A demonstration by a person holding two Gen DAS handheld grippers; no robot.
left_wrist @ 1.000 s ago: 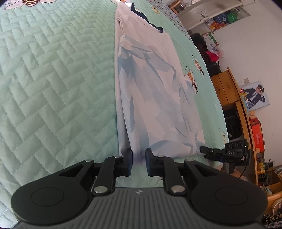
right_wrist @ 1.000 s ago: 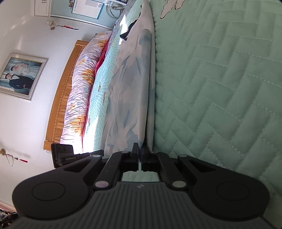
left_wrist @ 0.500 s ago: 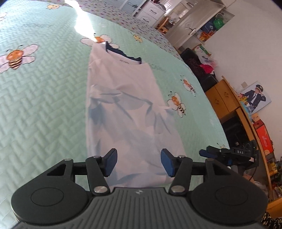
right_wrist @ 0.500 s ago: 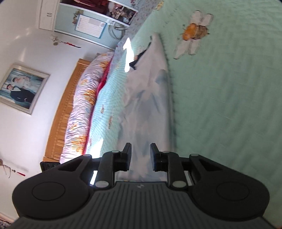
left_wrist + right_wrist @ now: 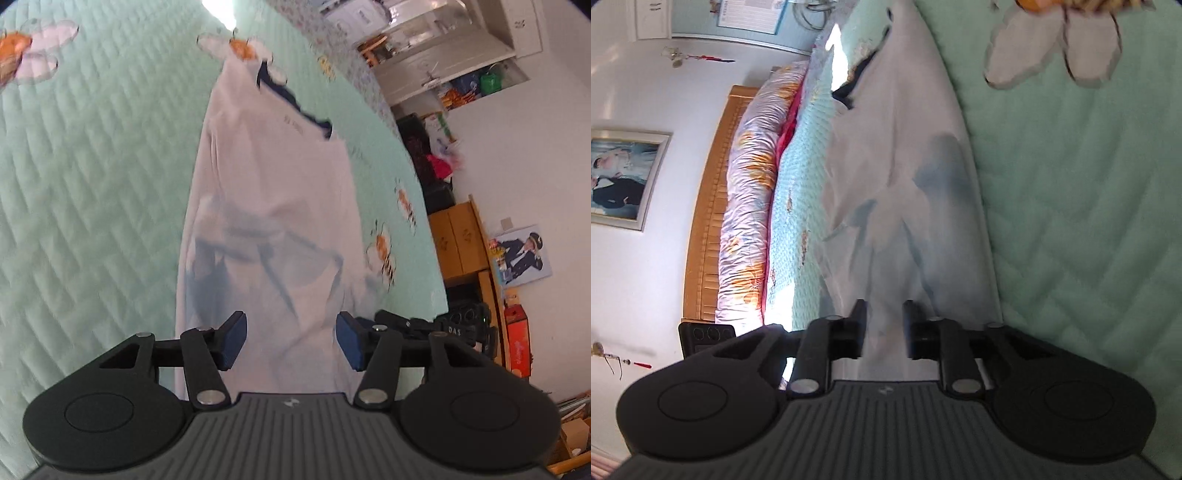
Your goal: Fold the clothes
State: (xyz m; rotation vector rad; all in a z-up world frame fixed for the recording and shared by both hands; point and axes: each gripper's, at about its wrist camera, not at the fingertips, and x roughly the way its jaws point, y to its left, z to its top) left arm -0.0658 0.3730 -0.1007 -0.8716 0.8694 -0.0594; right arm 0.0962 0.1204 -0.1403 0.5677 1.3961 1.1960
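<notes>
A white shirt with pale blue patches and a dark navy collar lies flat on the mint quilted bedspread as a long narrow strip, in the left wrist view [image 5: 273, 206] and the right wrist view [image 5: 905, 192]. My left gripper [image 5: 290, 338] is open and empty, raised over the shirt's near end. My right gripper [image 5: 884, 328] is open and empty, also over the near end. The other gripper [image 5: 436, 328] shows at the right of the left wrist view.
The bedspread [image 5: 92, 184] with bee pictures spreads to the left. A rolled floral duvet [image 5: 746, 206] lies against the wooden headboard [image 5: 705, 206]. Wooden cabinets [image 5: 461, 240] and a red box [image 5: 517, 343] stand by the wall past the bed's edge.
Both grippers have opened, let go of the shirt's near edge and lifted away from it. The shirt now lies flat on the bed.
</notes>
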